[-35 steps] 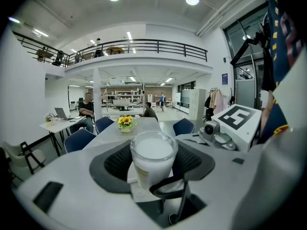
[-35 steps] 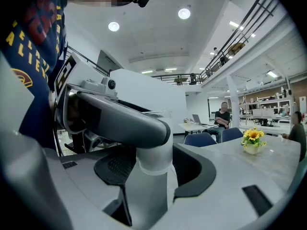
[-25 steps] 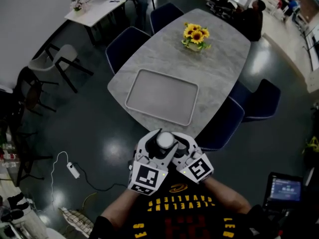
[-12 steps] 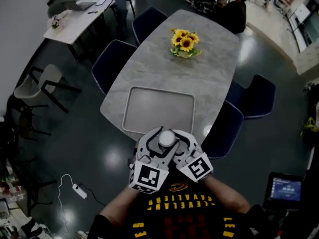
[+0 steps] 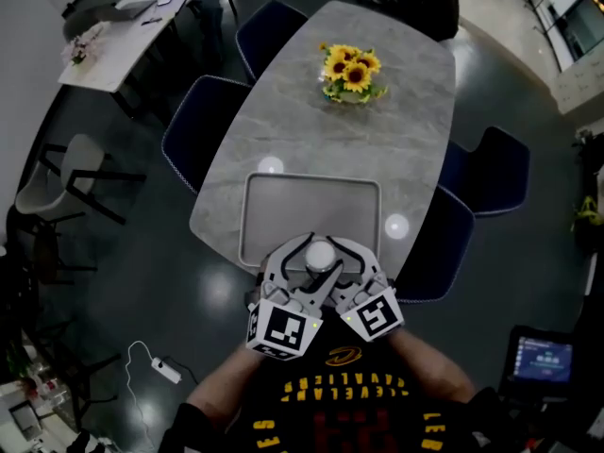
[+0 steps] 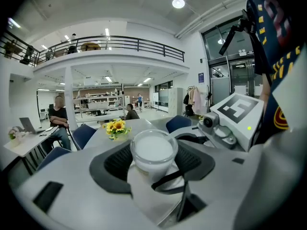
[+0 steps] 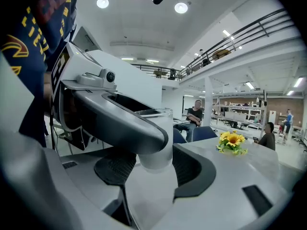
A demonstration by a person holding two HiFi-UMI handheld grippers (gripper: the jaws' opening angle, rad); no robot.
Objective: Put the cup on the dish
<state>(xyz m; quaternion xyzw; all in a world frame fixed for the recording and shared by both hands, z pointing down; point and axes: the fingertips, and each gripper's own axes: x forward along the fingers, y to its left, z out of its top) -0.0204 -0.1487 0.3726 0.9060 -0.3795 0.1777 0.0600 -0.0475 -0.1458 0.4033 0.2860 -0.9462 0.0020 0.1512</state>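
Observation:
A clear cup (image 5: 320,252) with a pale, milky inside sits between the curved fingers of both grippers, held close to my body. My left gripper (image 5: 307,253) and my right gripper (image 5: 332,253) cross each other and ring the cup from two sides. The left gripper view shows the cup (image 6: 152,147) pressed between the dark pads, with the right gripper's marker cube (image 6: 237,111) beside it. In the right gripper view, a left finger (image 7: 120,121) crosses in front of the cup (image 7: 160,143). A grey rectangular tray (image 5: 311,206) lies on the marble table (image 5: 406,149), its near edge under the grippers.
A pot of sunflowers (image 5: 349,72) stands further along the table. Blue chairs (image 5: 200,121) (image 5: 429,243) (image 5: 491,182) surround it. A person (image 5: 434,3) sits at the far end. A power strip with cable (image 5: 165,371) lies on the dark floor at left.
The table and tray have come closer; the grippers, still together round the cup, now overlap the tray's near edge. Their hold on the cup looks the same.

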